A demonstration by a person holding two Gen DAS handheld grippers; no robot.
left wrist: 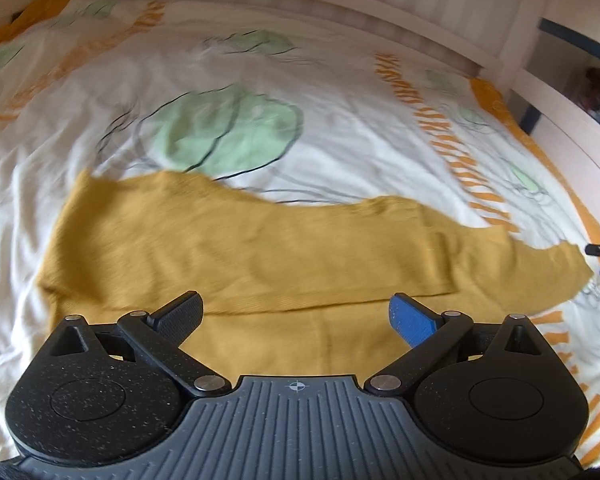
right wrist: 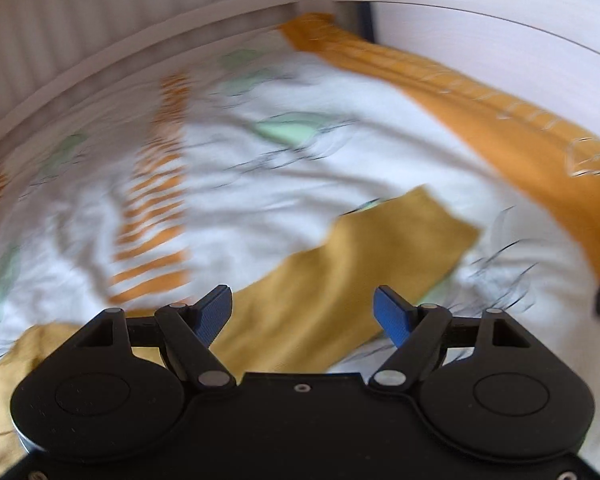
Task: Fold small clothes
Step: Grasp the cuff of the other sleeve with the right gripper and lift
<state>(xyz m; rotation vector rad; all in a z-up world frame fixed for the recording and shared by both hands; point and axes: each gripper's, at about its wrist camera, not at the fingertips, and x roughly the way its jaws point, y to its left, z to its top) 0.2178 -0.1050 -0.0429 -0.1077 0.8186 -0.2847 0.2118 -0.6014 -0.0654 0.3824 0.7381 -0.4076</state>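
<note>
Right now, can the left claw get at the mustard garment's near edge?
Probably yes: the left claw hovers open just above the mustard garment, which lies flat on the bedsheet with nothing in between.

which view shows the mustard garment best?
Left wrist: the mustard garment lies spread across the bedspread, nearly all visible, only slightly blurred. Right wrist shows just one end, motion-smeared and partly behind the gripper.

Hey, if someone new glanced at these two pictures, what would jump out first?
The mustard-yellow garment stretched across the middle of the bed, on a white duvet printed with green blobs and orange stripes. Both claws, left and right, hang open above the cloth, gripping nothing.
</note>
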